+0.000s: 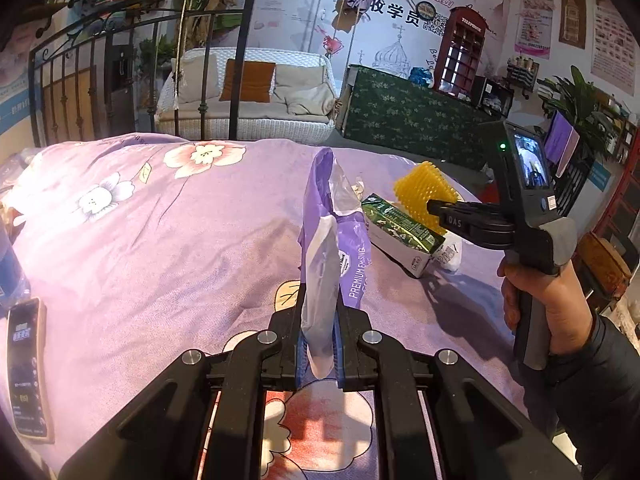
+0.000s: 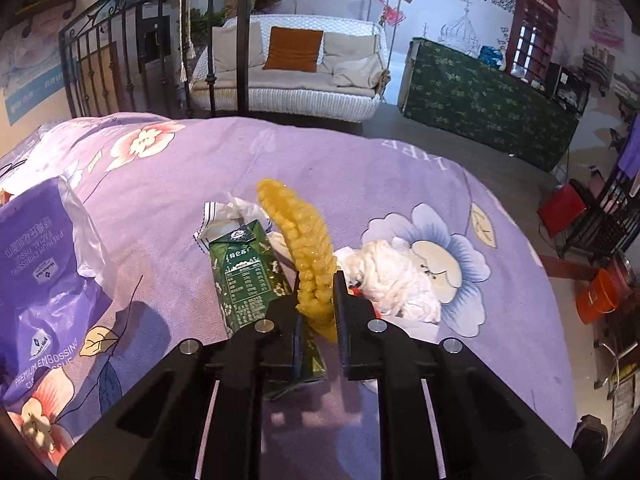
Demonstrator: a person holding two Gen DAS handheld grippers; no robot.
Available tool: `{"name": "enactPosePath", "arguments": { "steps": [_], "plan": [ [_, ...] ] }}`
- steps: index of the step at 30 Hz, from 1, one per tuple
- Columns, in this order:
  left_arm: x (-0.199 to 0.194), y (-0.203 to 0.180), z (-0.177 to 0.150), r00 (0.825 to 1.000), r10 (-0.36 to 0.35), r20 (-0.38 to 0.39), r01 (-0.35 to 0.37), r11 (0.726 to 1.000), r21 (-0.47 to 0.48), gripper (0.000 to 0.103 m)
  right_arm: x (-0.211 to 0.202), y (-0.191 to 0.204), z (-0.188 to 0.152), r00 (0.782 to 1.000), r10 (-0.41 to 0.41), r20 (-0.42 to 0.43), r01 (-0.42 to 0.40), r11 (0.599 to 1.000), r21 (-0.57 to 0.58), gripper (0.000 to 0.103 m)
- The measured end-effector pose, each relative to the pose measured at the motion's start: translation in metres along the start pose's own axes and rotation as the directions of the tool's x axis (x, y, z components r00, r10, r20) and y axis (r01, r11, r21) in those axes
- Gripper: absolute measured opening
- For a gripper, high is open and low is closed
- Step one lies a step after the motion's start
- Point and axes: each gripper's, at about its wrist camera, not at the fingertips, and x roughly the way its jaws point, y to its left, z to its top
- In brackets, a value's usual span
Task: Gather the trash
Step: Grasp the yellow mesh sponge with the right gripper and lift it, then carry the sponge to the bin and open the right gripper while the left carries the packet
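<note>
1. The left gripper (image 1: 318, 344) is clenched on a purple tissue bag (image 1: 332, 248), its two fingers pinching the bag's lower white end so that the bag stands upright between them, above the bedspread (image 1: 160, 240).
2. The right gripper (image 2: 316, 312) is clamped on a yellow bumpy pad (image 2: 300, 240) — the pad rises up out of the closed fingers and curves away to the left. In the left wrist view the same gripper (image 1: 440, 208) shows from the side, held by the person's right hand (image 1: 544, 304), with the yellow pad (image 1: 424, 192) at its tips.
3. Just beside the right gripper's left finger lies a green carton (image 2: 244, 280), flat on the bedspread (image 2: 360, 168), its far end open and touching a crumpled striped wrapper (image 2: 224, 216).
4. To the right of the fingers sits a wad of white tissue (image 2: 392, 276), with something small and red at its near edge — too hidden to name.
5. The purple bag (image 2: 44, 256) shows at the left edge of the right wrist view, well apart from the carton.
6. Farther out, a phone (image 1: 28, 364) lies at the left edge of the purple flowered bedspread; beyond the bed stand a black iron railing (image 1: 132, 40) and a white wicker swing seat (image 2: 296, 80) with cushions.
</note>
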Motion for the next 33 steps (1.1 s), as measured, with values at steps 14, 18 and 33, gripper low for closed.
{"name": "enactPosePath", "arguments": {
  "steps": [14,18,33],
  "plan": [
    [-0.008,-0.024,-0.002,0.998,-0.062,0.018,0.061,0.997,0.054,0.01,-0.077,-0.042,-0.042,0.999,-0.002,0.042,-0.004,0.992,0.127,0.014],
    [-0.01,-0.04,-0.001,0.995,-0.094,0.019,0.092,0.992,0.09,0.01,-0.101,-0.055,-0.062,0.999,0.004,0.047,-0.012,0.986,0.164,0.014],
    [-0.013,-0.111,-0.004,0.969,-0.245,0.019,0.234,0.945,0.227,0.01,-0.175,-0.113,-0.136,0.997,-0.027,0.068,0.003,0.946,0.324,0.014]
  ]
}}
